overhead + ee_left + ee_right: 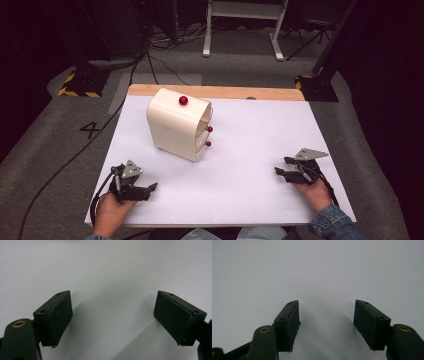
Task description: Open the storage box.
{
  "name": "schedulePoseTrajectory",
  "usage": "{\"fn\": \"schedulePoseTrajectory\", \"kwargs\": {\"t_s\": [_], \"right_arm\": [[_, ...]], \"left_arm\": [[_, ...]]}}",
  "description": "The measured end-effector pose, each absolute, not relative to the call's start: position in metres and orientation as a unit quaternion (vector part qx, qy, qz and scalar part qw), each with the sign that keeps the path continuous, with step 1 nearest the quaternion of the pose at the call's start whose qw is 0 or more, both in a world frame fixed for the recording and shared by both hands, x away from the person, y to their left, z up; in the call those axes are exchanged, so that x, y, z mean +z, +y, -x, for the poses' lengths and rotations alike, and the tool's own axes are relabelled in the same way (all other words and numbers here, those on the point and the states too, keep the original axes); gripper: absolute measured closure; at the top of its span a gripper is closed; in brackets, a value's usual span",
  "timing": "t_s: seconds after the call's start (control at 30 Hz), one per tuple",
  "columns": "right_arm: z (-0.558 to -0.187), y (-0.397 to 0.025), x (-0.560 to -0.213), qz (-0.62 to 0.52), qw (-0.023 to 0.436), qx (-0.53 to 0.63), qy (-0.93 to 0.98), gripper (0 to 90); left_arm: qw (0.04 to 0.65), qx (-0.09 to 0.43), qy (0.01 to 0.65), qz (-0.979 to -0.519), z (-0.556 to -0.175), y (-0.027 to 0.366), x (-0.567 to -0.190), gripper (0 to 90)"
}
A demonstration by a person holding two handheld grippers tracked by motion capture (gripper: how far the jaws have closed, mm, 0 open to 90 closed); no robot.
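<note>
Right now both grippers rest low over the white table (240, 165), one near each front corner, with nothing between their jaws. The left gripper (150, 189) sits by the front left corner, held in the person's left hand (111, 212); its jaws stand wide apart, and in the left gripper view the left gripper (112, 315) shows two black pads (58, 315) with bare white surface between them. The right gripper (281, 171) sits near the front right corner, held in the right hand (315, 192), whose denim sleeve (332, 222) comes in from the bottom edge. In the right gripper view the right gripper (327, 322) also has its jaws parted, again over plain white tabletop, the gap somewhat narrower than the left one's.

A cream-coloured small drawer cabinet (175, 125) stands toward the back left part of the table, well apart from both grippers. A red ball knob (183, 100) sits on its top, and two smaller red knobs (209, 136) show on its front, which faces the right side of the table. The drawers appear closed, though the angle makes that hard to judge. A strip of bare wood (215, 91) runs along the table's back edge. A black cable (97, 197) trails from the left gripper off the front left edge.
</note>
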State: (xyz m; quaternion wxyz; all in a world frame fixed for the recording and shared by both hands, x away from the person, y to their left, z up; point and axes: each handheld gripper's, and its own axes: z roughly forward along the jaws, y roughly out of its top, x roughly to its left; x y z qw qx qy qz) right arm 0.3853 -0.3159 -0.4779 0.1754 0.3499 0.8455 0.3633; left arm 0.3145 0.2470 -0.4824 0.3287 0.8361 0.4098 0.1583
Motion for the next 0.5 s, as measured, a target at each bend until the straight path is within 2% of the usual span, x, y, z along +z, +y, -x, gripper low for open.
{"fn": "schedulePoseTrajectory", "kwargs": {"t_s": [0.13, 0.5], "right_arm": [[-0.379, -0.313, -0.473, -0.337, 0.183, 0.365, 0.848, 40.6], [-0.358, -0.286, -0.421, -0.301, 0.180, 0.399, 0.847, 43.8]], "left_arm": [[0.328, 0.154, 0.413, -0.835, -0.315, 0.247, -0.482, 15.8], [0.332, 0.159, 0.410, -0.834, -0.314, 0.248, -0.483, 15.9]]}}
